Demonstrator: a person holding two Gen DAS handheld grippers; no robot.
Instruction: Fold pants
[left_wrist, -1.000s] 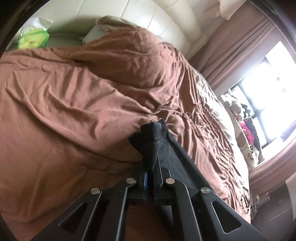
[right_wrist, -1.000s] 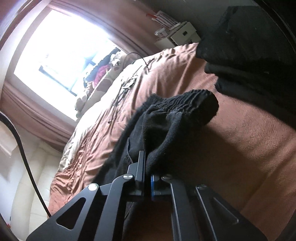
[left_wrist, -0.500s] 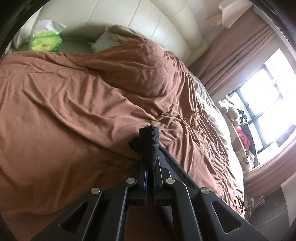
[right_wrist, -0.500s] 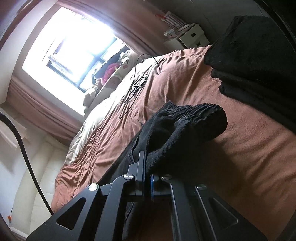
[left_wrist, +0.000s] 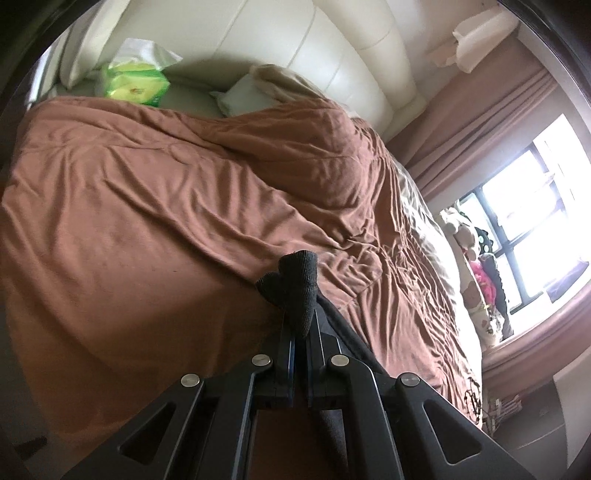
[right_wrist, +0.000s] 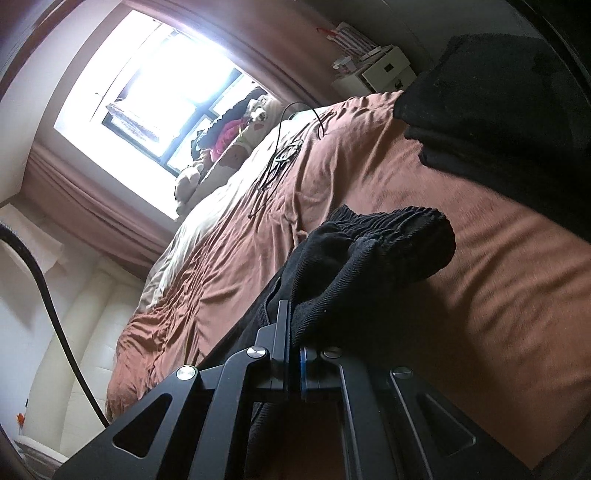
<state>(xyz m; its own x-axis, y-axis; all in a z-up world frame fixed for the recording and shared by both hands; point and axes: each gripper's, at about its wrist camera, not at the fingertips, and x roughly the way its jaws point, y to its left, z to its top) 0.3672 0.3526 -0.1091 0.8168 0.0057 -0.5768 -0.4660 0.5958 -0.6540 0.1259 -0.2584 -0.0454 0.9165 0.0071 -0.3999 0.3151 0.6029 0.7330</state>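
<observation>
Black pants (left_wrist: 295, 291) are held up over the brown duvet (left_wrist: 166, 221), gripped at two places. Left gripper (left_wrist: 300, 332): jaws pressed together on a knit cuff that sticks up past the fingertips, with dark cloth trailing down to the right. Right gripper (right_wrist: 293, 332): jaws pinching bunched fabric of the pants (right_wrist: 369, 258) just below the ribbed waistband, which arches to the right above the duvet (right_wrist: 480, 295). A pile of dark clothes (right_wrist: 498, 110) lies on the duvet at far right in the right wrist view, apart from the pants. A black cable (right_wrist: 280, 162) lies coiled on the duvet toward the window (right_wrist: 155, 92). Plush toys (right_wrist: 192, 181) sit on the sill. Left wrist view: a green tissue pack (left_wrist: 133, 81) with a white sheet poking out of its top stands at the far left by the cream headboard (left_wrist: 314, 55); a pillow (left_wrist: 240, 96) lies near it.
</observation>
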